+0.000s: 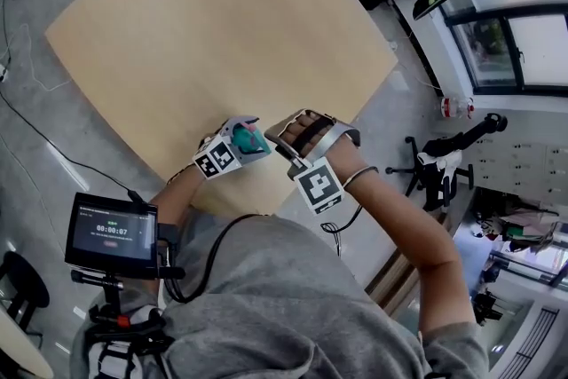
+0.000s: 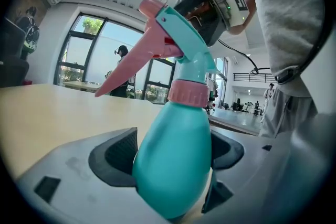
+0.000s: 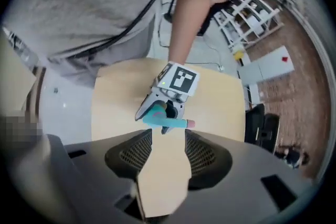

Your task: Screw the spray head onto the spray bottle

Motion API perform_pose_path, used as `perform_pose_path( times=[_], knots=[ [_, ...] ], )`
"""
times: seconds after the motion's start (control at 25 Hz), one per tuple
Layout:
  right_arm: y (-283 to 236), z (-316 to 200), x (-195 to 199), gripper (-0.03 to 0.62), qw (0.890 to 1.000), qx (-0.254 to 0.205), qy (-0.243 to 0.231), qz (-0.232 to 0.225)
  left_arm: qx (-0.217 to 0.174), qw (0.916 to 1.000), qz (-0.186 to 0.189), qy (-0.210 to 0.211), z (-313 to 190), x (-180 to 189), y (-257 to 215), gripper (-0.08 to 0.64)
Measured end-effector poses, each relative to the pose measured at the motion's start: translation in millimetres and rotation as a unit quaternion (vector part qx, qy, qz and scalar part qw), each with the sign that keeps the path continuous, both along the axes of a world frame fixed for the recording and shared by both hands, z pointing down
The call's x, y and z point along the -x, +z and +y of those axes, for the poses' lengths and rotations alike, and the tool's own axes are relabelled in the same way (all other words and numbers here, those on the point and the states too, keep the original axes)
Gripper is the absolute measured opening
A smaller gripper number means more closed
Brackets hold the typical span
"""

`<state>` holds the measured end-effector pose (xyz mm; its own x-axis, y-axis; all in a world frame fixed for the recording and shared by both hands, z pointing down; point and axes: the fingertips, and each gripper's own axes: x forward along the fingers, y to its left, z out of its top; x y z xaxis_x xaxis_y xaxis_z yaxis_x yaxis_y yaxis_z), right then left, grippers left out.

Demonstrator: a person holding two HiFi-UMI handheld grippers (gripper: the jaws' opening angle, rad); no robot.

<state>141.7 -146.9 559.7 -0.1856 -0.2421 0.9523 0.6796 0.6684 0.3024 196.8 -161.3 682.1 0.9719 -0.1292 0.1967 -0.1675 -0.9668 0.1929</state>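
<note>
Spray bottle [image 2: 173, 181], teal, is upright and leans slightly. Its round body is clamped between the pads [image 2: 116, 157] of the left tongs [image 2: 172, 157], near the close edge of the tan surface [image 1: 222, 31]. The spray head [image 2: 170, 42], teal with a pink trigger and pink collar, sits on the bottle's neck, above the left tongs. The right tongs [image 3: 168, 139] hang over the bottle, pointing steeply down. Their jaws are apart, with only bare surface between them. The bottle shows just beyond their tips and does not touch them.
</note>
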Motion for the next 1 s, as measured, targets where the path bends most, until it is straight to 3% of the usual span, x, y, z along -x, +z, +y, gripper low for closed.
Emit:
perform_pose_path(
  times=[0.08,0.16,0.32,0.6,0.84,0.92,1.0],
  knots=[
    [7.5,0.9,4.6,0.179,0.998,-0.008,-0.068,0.007,0.0,1.0,-0.001,0.003,-0.6,-0.2,1.0,0.354],
    [20.2,11.7,2.9,0.179,0.992,0.011,-0.121,0.037,0.0,1.0,-0.002,0.004,-0.9,-0.6,1.9,0.354],
    [40.1,22.6,6.1,0.179,0.984,0.039,-0.165,0.062,0.005,1.0,-0.002,0.003,-0.2,2.0,3.1,0.354],
    [30.8,30.0,-4.0,0.179,0.981,0.087,-0.145,0.094,0.003,0.9999,0.001,0.016,4.6,-7.9,5.4,0.356],
    [42.8,33.6,-2.4,0.179,0.978,0.077,-0.164,0.105,0.008,0.9998,0.004,0.02,7.6,-7.6,5.8,0.357],
    [42.8,35.4,2.2,0.179,0.984,0.098,-0.123,0.085,0.008,0.9998,0.004,0.019,8.0,-7.8,5.7,0.357],
    [40.8,34.7,7.2,0.153,0.989,0.129,-0.045,0.054,0.007,0.9998,0.003,0.017,8.5,-8.4,5.1,0.357]
  ],
)
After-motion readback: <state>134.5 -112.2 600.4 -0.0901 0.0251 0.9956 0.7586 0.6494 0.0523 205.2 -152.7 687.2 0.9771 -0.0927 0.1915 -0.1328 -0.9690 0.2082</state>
